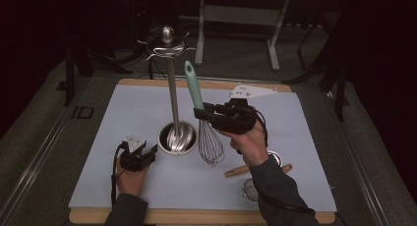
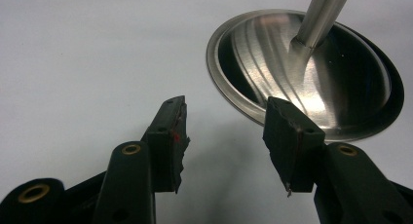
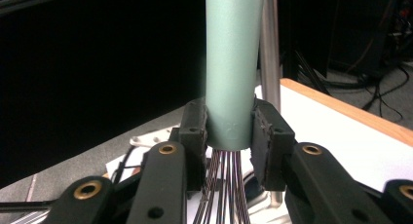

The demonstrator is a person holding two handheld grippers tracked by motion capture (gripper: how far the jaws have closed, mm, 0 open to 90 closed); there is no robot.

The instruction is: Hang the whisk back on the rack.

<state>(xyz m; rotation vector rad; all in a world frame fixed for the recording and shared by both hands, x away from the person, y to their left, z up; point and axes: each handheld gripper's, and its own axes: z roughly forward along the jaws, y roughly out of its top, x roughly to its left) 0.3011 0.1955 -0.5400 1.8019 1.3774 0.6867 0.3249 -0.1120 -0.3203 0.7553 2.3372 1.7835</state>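
A whisk with a pale green handle [image 1: 192, 84] and wire loops [image 1: 210, 144] hangs upright above the mat. My right gripper [image 1: 202, 111] is shut on the lower end of that handle [image 3: 233, 78], with the wires fanning out below the jaws. A steel utensil stand has a round dish base [image 1: 177, 137], a tall pole [image 1: 172, 88] and hooks at its top [image 1: 167, 43]. My left gripper [image 1: 147, 153] rests low on the mat just left of the base, open and holding nothing [image 2: 225, 136]. The dish rim [image 2: 234, 92] lies right beyond its fingertips.
A pale blue mat [image 1: 128, 113] covers a wooden board [image 1: 196, 217]. A wooden-handled utensil [image 1: 258, 169] and a small mesh strainer [image 1: 249, 189] lie near my right forearm. Dark floor and metal frame legs [image 1: 275, 34] lie past the far edge.
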